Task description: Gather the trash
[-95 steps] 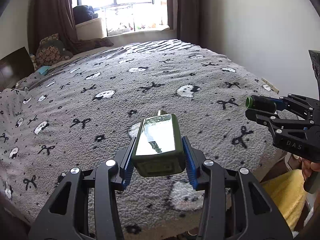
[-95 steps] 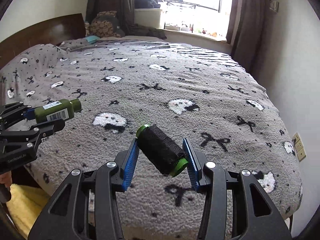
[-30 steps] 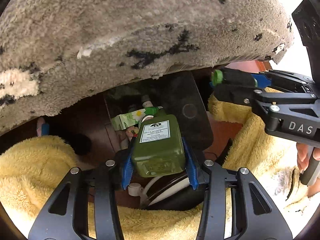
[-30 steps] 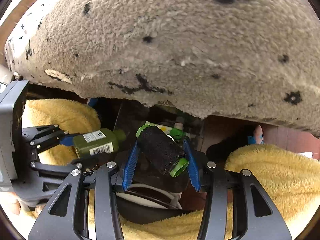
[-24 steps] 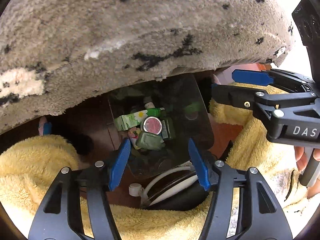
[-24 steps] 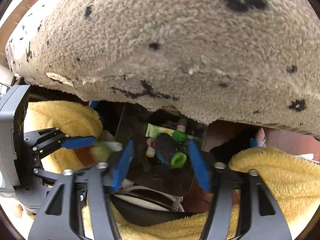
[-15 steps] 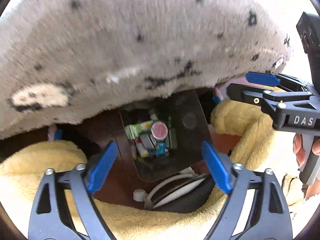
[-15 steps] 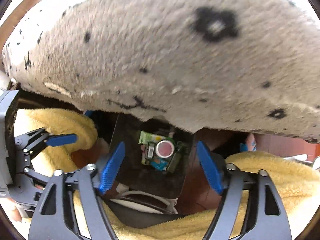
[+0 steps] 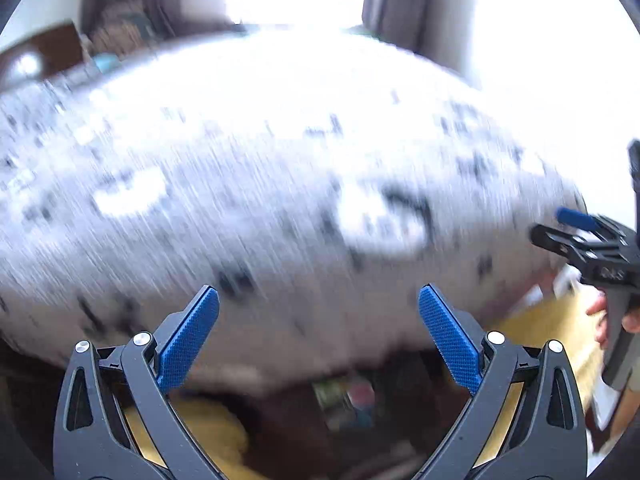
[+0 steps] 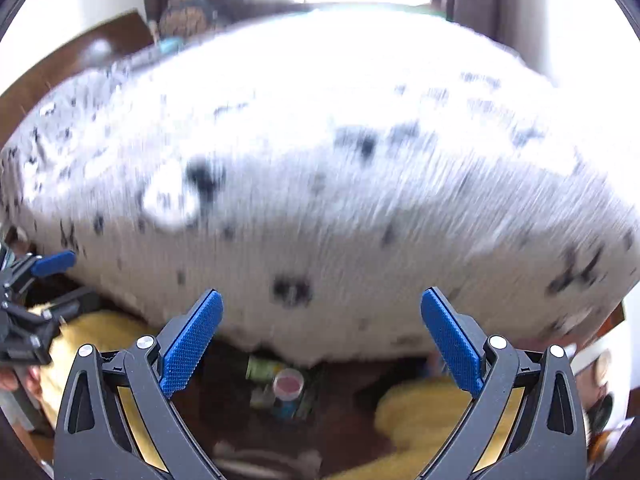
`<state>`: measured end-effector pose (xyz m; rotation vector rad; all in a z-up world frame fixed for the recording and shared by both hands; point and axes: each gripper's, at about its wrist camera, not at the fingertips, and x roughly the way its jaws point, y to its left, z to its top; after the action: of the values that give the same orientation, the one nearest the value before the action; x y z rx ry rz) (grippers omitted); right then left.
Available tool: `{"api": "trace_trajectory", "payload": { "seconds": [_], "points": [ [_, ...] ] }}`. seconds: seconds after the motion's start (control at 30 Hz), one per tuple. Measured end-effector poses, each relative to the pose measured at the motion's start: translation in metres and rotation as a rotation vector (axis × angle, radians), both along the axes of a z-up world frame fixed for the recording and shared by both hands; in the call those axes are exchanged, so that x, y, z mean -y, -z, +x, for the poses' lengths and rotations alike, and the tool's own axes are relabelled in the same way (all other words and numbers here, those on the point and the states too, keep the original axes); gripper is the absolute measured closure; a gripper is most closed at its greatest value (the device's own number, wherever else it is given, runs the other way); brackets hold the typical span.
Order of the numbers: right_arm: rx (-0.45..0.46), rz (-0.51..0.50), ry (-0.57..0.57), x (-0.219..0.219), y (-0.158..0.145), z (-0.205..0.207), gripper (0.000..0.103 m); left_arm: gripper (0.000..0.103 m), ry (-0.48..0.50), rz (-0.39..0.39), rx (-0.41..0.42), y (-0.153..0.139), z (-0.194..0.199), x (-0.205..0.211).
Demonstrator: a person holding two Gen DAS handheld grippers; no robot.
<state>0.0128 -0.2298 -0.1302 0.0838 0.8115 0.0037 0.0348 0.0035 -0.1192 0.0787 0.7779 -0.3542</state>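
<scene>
Both views are motion-blurred. My left gripper [image 9: 318, 308] is open and empty, raised near the bed's edge. My right gripper [image 10: 320, 312] is open and empty too; it also shows at the right of the left wrist view [image 9: 576, 224]. Below, a dark bin [image 10: 224, 392] on the floor holds dropped trash: a round pink-topped item [image 10: 287, 386], a green tube [image 10: 262, 368] and other small pieces. The same bin contents [image 9: 344, 400] show blurred in the left wrist view. The green bottle and black thread spool cannot be made out.
A bed with a grey fleece blanket [image 9: 280, 184] patterned with black bows fills both views. Yellow fluffy fabric [image 10: 420, 412] lies around the bin. A dark headboard [image 10: 80, 64] stands at the back left, with curtains [image 9: 408, 4] and a bright window behind.
Both grippers opened and dropped the green bottle and the black thread spool into the bin, then lifted and tilted up toward the bed.
</scene>
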Motion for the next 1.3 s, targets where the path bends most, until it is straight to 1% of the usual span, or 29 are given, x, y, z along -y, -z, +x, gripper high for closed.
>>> {"api": "trace_trajectory", "payload": {
  "seconds": [0.03, 0.07, 0.1, 0.13, 0.17, 0.23, 0.3, 0.37, 0.47, 0.6, 0.67, 0.77, 0.97, 1.07, 1.3],
  "points": [
    [0.028, -0.008, 0.007, 0.002, -0.007, 0.000, 0.003, 0.008, -0.012, -0.005, 0.042, -0.011, 0.003, -0.002],
    [0.100, -0.022, 0.023, 0.005, -0.024, 0.000, 0.003, 0.008, -0.020, -0.011, 0.086, -0.023, 0.006, -0.002],
    [0.128, -0.026, 0.029, 0.007, -0.029, -0.001, 0.003, 0.008, -0.028, -0.013, 0.132, -0.035, 0.009, -0.003],
    [0.191, -0.036, 0.042, 0.009, -0.042, -0.001, 0.003, 0.008, -0.036, -0.014, 0.174, -0.044, 0.010, -0.002],
    [0.218, -0.044, 0.049, 0.011, -0.048, -0.001, 0.003, 0.008, -0.040, -0.016, 0.213, -0.055, 0.012, -0.003],
    [0.302, -0.078, 0.065, 0.018, -0.070, 0.003, 0.003, 0.008, -0.047, -0.030, 0.272, -0.074, 0.018, -0.003],
    [0.336, -0.080, 0.077, 0.022, -0.086, 0.009, 0.003, 0.008, -0.064, -0.046, 0.316, -0.090, 0.021, -0.005],
    [0.361, -0.047, 0.090, 0.029, -0.101, 0.014, 0.003, 0.008, -0.069, -0.072, 0.359, -0.107, 0.025, -0.008],
    [0.410, -0.004, 0.117, 0.041, -0.121, 0.020, 0.003, 0.008, -0.077, -0.085, 0.429, -0.126, 0.033, -0.008],
    [0.445, 0.010, 0.144, 0.046, -0.138, 0.022, 0.003, 0.008, -0.086, -0.121, 0.448, -0.142, 0.040, -0.014],
    [0.459, 0.022, 0.153, 0.049, -0.146, 0.022, 0.003, 0.008, -0.099, -0.126, 0.460, -0.145, 0.040, -0.016],
    [0.477, 0.036, 0.153, 0.047, -0.148, 0.026, 0.003, 0.008, -0.104, -0.136, 0.478, -0.151, 0.039, -0.018],
    [0.511, 0.016, 0.152, 0.046, -0.163, 0.023, 0.003, 0.008, -0.102, -0.125, 0.502, -0.157, 0.035, -0.016],
    [0.530, 0.005, 0.154, 0.042, -0.164, 0.019, 0.003, 0.008, -0.100, -0.119, 0.505, -0.157, 0.034, -0.015],
    [0.535, -0.010, 0.141, 0.039, -0.171, 0.018, 0.003, 0.008, -0.100, -0.118, 0.505, -0.157, 0.033, -0.015]
  ]
}}
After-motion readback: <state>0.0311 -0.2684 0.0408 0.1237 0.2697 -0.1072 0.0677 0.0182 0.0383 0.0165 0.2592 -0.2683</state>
